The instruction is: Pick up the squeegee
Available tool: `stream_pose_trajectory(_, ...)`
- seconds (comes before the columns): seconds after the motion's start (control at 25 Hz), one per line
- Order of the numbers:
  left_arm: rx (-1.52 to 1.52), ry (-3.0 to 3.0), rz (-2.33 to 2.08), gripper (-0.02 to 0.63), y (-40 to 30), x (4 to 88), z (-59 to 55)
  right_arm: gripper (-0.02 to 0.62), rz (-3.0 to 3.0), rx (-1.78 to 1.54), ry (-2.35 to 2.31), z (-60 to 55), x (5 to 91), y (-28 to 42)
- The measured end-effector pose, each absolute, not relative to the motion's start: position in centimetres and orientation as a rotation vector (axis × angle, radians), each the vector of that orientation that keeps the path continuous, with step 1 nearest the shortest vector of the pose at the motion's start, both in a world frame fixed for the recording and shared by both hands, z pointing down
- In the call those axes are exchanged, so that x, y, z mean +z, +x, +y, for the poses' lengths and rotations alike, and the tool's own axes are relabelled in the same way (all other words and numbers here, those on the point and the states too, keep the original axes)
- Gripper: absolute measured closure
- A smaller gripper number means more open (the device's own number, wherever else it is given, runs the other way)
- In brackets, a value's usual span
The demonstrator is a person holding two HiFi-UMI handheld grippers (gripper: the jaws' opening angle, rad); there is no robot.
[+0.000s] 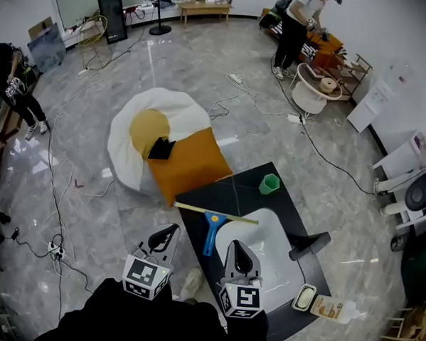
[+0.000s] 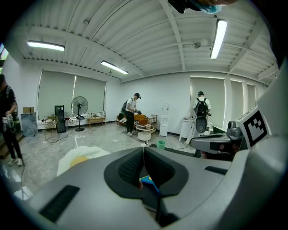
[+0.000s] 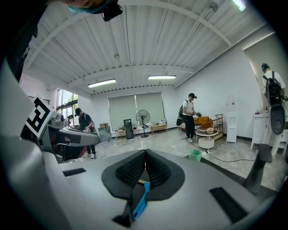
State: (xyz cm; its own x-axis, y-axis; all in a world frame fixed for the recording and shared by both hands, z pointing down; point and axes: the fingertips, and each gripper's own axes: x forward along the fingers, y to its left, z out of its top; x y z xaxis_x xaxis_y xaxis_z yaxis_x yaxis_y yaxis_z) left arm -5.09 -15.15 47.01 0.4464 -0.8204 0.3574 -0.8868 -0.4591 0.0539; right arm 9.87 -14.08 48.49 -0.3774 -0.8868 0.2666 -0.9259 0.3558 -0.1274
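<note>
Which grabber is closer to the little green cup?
Right. In the head view the right gripper is below the green cup, on the squeegee's right side. The left gripper is across the squeegee, farther off.

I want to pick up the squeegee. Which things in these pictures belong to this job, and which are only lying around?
For the job:
- squeegee, lying on the black table
- left hand-held gripper, shut
- right hand-held gripper, shut

Only lying around:
- green cup
- orange cushion
- white beanbag
</note>
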Motion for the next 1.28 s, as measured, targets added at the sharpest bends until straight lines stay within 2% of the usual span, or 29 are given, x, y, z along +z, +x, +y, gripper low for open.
stream_pose_trajectory(0.72, 0.560, 2.422, -1.217, 0.581, -7.6, 55.5, -21.4, 0.580, -2.227, 0.637, 1.694, -18.7, 58.2, 6.5)
stream_pose_trajectory(1.28, 0.635, 2.385, -1.104, 0.581, -7.0, 61.0, -23.5, 0.580, -2.058, 0.743, 1.700, -20.5, 65.8, 6.8)
